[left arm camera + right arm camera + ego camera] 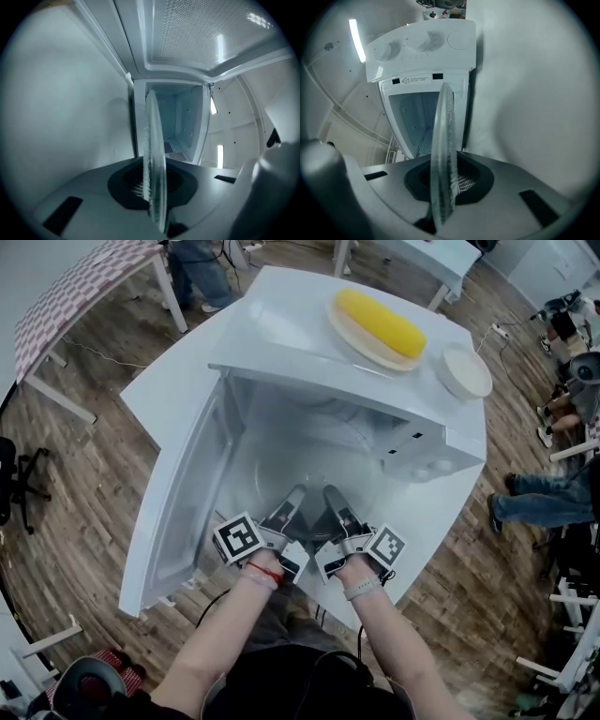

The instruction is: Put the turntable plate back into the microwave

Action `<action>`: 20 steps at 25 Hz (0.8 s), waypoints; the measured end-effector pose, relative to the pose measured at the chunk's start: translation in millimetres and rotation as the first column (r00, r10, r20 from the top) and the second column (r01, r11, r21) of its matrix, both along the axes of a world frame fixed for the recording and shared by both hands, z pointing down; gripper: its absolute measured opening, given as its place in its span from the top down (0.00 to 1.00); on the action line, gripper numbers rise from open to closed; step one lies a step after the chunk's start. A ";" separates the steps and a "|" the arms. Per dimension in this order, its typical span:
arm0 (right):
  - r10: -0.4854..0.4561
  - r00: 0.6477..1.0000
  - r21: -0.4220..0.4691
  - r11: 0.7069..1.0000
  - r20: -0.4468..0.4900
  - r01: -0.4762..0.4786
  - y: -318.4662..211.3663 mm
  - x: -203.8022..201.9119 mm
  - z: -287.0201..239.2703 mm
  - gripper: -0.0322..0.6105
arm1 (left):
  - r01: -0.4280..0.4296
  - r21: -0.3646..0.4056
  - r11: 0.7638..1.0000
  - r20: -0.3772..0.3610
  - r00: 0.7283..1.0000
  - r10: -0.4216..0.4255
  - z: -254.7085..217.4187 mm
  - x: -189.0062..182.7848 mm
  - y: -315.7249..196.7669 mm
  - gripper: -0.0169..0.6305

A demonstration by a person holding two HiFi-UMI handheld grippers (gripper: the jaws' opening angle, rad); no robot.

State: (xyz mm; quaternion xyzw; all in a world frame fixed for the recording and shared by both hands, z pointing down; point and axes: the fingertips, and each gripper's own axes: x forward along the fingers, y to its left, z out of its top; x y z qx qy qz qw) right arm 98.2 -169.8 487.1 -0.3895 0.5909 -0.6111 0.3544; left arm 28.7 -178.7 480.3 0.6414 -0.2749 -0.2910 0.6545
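1. Head view: above the arms, aimed steeply down at the open microwave [281, 334] on the desk [159, 395]. Left tool [292, 507] and right tool [336, 507] sit low in frame.
2. Left gripper view: on the left tool, rolled sideways, close, facing the cavity [176, 122]. Door [211, 33] on top.
3. Right gripper view: on the right tool, rolled sideways, same facing. Knobs [419, 42] on top.
4. Shared: cavity in all three. Plate [157, 178] [443, 164] is edge-on in both gripper views.

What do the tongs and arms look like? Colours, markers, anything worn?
Left tongs and right tongs: grey jaws. Each carries a white cube with black square markers: left cube, right cube. Close up, the jaws are matte grey with a dark recessed pad. Forearms bare; red cord on the left wrist, pale band on the right.
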 end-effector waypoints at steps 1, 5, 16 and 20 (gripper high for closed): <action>0.002 1.000 0.001 1.000 0.001 -0.002 -2.2 0.6 0.0 0.89 | -0.003 0.000 1.000 0.008 1.000 0.003 0.7 0.2 -2.1 0.92; 0.007 1.000 0.001 1.000 -0.002 -0.007 -10.1 3.1 2.0 0.89 | -0.019 -0.021 1.000 0.065 0.998 0.021 9.4 -0.7 -8.2 0.92; 0.006 1.000 0.006 1.000 0.001 -0.006 -31.1 -2.8 3.2 0.89 | -0.014 -0.020 1.000 0.055 0.998 0.015 12.1 -5.6 -28.4 0.92; 0.010 1.000 0.007 1.000 -0.001 -0.010 -37.3 -3.5 5.6 0.89 | -0.015 -0.011 1.000 0.041 0.999 0.016 10.6 -6.0 -35.9 0.92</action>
